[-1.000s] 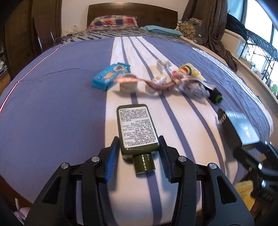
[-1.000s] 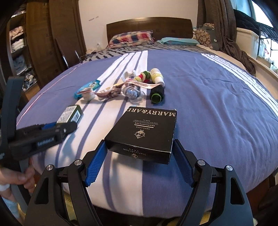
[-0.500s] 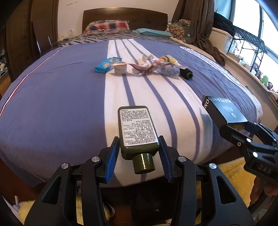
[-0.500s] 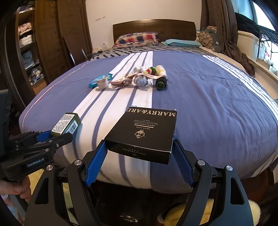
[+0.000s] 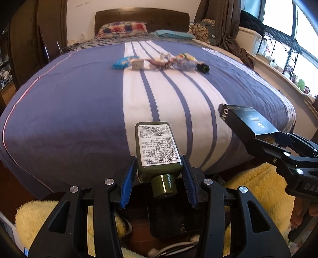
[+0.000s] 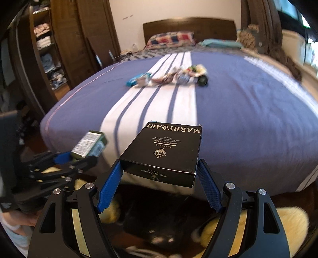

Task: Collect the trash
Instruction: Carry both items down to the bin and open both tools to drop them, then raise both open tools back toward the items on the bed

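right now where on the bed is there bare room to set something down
The near half of the bed is bare, from the foot edge up to the trash row. The purple flanks either side of the white stripe are free. The row itself is crowded.

Both wrist views look from beyond the foot of the bed (image 5: 79, 111) toward the headboard (image 6: 188, 25), sharing its striped middle.

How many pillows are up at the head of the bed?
2 that I can make out: a plaid pillow on the left against the headboard, and a teal pillow to its right. More may be hidden behind them.
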Action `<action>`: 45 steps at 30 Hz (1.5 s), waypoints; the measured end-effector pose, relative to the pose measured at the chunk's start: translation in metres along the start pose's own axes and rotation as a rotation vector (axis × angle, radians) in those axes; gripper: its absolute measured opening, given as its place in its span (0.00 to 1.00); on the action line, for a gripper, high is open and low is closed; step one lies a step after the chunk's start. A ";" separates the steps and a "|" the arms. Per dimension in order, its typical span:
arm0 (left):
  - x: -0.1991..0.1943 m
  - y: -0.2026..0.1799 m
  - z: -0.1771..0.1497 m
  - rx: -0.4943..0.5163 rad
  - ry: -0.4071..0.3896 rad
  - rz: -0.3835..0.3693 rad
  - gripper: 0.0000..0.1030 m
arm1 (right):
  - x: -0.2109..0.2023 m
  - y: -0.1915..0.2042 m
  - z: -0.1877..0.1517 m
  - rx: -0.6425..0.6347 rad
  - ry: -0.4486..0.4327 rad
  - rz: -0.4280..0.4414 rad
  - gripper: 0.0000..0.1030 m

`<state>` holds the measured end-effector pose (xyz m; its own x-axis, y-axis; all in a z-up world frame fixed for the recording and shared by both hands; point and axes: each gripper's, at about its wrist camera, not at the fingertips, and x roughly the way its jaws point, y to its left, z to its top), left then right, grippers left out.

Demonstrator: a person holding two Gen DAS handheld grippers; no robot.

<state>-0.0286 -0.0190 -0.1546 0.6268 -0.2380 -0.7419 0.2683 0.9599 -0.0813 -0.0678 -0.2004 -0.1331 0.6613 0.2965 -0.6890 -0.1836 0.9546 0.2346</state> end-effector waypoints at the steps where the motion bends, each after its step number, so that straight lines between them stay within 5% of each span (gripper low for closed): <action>1: 0.001 -0.001 -0.003 0.000 0.008 -0.004 0.41 | 0.001 0.001 -0.003 -0.002 0.008 -0.006 0.74; 26: 0.121 -0.006 -0.091 -0.042 0.444 -0.106 0.41 | 0.119 -0.020 -0.087 0.153 0.454 0.009 0.75; 33: 0.132 0.003 -0.100 -0.066 0.484 -0.131 0.41 | 0.127 -0.023 -0.082 0.166 0.464 0.007 0.76; 45: 0.121 0.005 -0.089 -0.062 0.452 -0.106 0.58 | 0.115 -0.032 -0.068 0.187 0.409 -0.022 0.84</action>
<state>-0.0164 -0.0303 -0.3042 0.2126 -0.2600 -0.9419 0.2611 0.9440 -0.2016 -0.0358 -0.1954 -0.2665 0.3149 0.2993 -0.9007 -0.0133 0.9503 0.3111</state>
